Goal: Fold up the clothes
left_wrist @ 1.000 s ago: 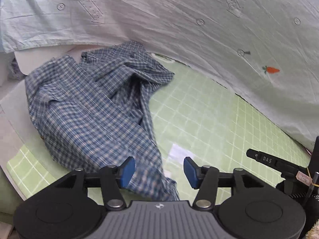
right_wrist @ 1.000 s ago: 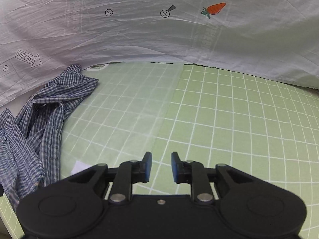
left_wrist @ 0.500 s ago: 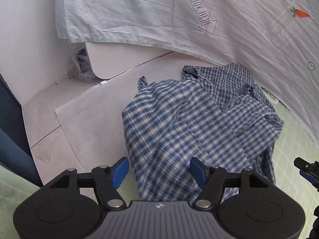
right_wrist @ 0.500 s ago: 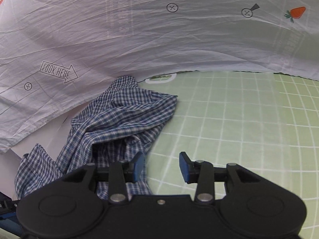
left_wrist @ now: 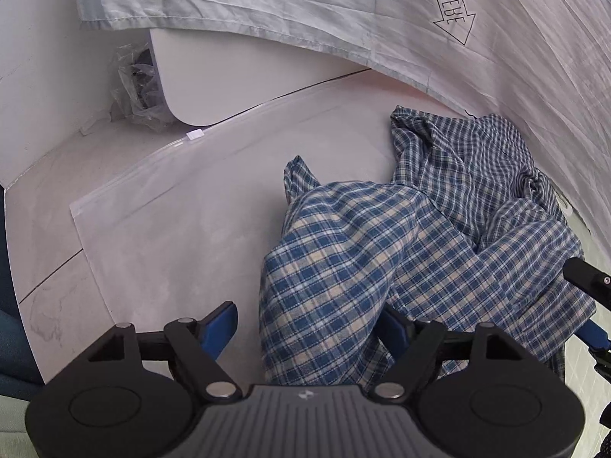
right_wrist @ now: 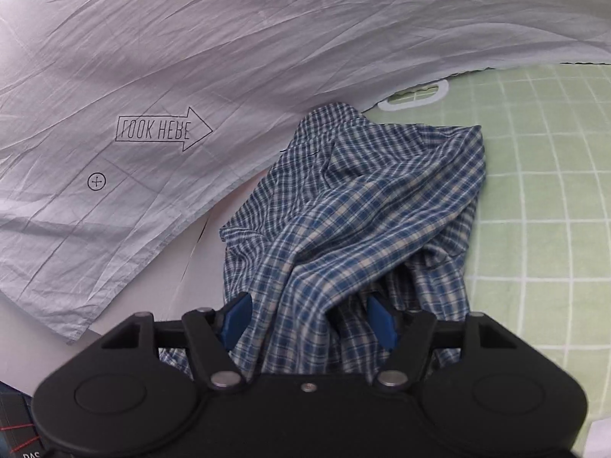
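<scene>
A crumpled blue and cream plaid shirt [left_wrist: 401, 263] lies on the white table, partly over a green grid mat [right_wrist: 542, 206]. It also shows in the right wrist view [right_wrist: 362, 213]. My left gripper [left_wrist: 309, 330] is open, with a fold of the shirt rising between its blue pads. My right gripper [right_wrist: 309, 322] is open too, with shirt cloth bunched between its fingers. The right gripper's finger [left_wrist: 584, 278] shows at the right edge of the left wrist view.
A pale printed sheet [right_wrist: 191, 76] hangs behind as a backdrop and drapes onto the table. A clear zip bag [left_wrist: 183, 206] lies flat on the white table [left_wrist: 61, 267] left of the shirt. Crumpled plastic wrap [left_wrist: 133, 84] sits by the wall.
Both grippers have moved left from the green mat onto the shirt. Both have opened wider, and cloth now lies between the fingers of each.
</scene>
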`<state>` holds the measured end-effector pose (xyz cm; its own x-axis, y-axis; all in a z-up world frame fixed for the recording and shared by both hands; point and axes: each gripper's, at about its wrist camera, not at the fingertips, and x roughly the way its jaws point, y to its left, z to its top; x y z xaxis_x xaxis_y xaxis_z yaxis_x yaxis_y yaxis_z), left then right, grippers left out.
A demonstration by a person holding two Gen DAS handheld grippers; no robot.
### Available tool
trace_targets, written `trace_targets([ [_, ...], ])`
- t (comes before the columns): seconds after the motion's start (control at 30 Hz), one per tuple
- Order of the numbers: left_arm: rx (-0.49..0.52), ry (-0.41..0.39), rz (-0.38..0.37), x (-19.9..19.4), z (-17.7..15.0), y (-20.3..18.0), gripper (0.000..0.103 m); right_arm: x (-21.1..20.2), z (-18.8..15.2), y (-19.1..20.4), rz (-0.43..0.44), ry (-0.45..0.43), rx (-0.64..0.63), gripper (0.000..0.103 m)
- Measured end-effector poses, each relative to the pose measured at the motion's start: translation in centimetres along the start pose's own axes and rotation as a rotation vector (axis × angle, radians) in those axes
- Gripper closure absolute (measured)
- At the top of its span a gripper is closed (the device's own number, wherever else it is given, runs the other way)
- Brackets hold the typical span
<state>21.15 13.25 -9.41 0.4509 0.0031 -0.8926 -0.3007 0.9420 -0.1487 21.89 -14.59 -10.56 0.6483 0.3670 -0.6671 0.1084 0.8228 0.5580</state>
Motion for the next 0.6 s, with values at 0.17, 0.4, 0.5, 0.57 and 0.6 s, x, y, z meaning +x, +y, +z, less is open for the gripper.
trace_targets([
  [0.17,0.020,-0.007,0.006,-0.3,-0.2,-0.3,0.024,-0.4,-0.6,0.9,-0.027,-0.006,-0.100,0.097],
  [0.4,0.048,-0.017,-0.023,-2.4,-2.2,-0.8,0.024,-5.3,-2.0,-2.1,-0.063,-0.078,-0.152,0.100],
  [0.5,0.082,-0.018,-0.036,-3.7,-4.1,-1.9,0.024,-8.8,-2.7,-4.5,-0.094,-0.122,-0.150,0.100],
  [0.57,0.111,-0.014,-0.045,-4.5,-5.5,-2.8,0.024,-11.3,-3.1,-6.0,-0.120,-0.158,-0.146,0.100],
  [0.6,0.130,-0.009,-0.051,-4.9,-6.4,-3.4,0.024,-12.5,-3.3,-6.6,-0.132,-0.179,-0.144,0.100],
])
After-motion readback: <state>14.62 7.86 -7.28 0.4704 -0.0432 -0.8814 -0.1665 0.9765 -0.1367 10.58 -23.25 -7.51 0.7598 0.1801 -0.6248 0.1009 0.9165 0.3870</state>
